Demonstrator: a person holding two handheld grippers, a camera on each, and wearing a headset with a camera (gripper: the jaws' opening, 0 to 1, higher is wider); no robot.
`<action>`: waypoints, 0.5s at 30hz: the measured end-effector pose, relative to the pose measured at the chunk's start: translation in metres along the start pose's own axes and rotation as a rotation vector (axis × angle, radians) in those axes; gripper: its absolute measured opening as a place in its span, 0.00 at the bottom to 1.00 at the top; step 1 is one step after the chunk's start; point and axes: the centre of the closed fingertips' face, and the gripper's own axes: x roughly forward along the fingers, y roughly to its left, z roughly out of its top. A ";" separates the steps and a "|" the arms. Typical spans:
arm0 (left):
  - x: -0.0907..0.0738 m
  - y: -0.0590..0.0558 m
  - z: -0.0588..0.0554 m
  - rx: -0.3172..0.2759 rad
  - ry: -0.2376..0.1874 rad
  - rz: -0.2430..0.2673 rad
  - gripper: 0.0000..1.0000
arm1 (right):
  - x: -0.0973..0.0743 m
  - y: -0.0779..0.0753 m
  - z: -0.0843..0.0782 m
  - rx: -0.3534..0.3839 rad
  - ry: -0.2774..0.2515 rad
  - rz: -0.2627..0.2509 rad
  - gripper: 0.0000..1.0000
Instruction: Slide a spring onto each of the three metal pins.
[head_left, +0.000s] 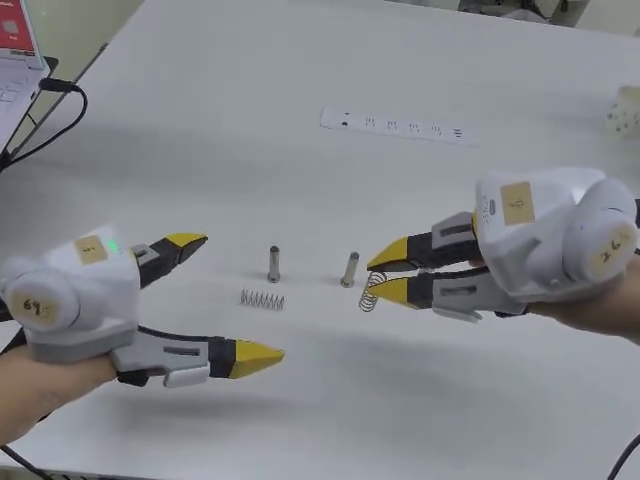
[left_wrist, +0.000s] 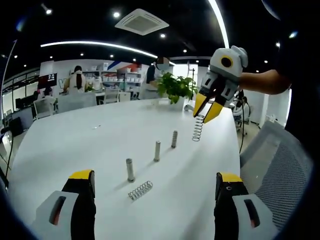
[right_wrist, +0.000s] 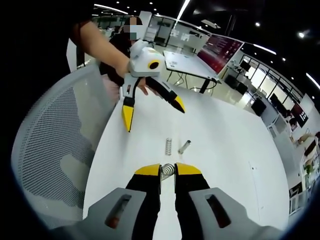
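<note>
Right tool (head_left: 376, 278) narrow, pinching held spring (head_left: 370, 292) near pins | left tool (head_left: 243, 295) wide apart | white desk (head_left: 250, 130), bright open office, plant (left_wrist: 175, 87) | three upright pins (left_wrist: 157, 150) | one loose spring (head_left: 262, 299) lying on desk
</note>
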 end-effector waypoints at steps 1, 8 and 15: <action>-0.001 0.001 0.000 0.000 0.001 0.003 0.98 | 0.000 -0.001 0.000 0.001 -0.001 -0.004 0.07; -0.004 0.001 -0.003 -0.014 0.003 0.006 0.98 | -0.001 -0.010 -0.001 0.001 0.006 -0.014 0.07; -0.007 0.000 -0.005 -0.015 0.008 0.009 0.98 | 0.001 -0.020 -0.002 -0.003 0.014 -0.021 0.07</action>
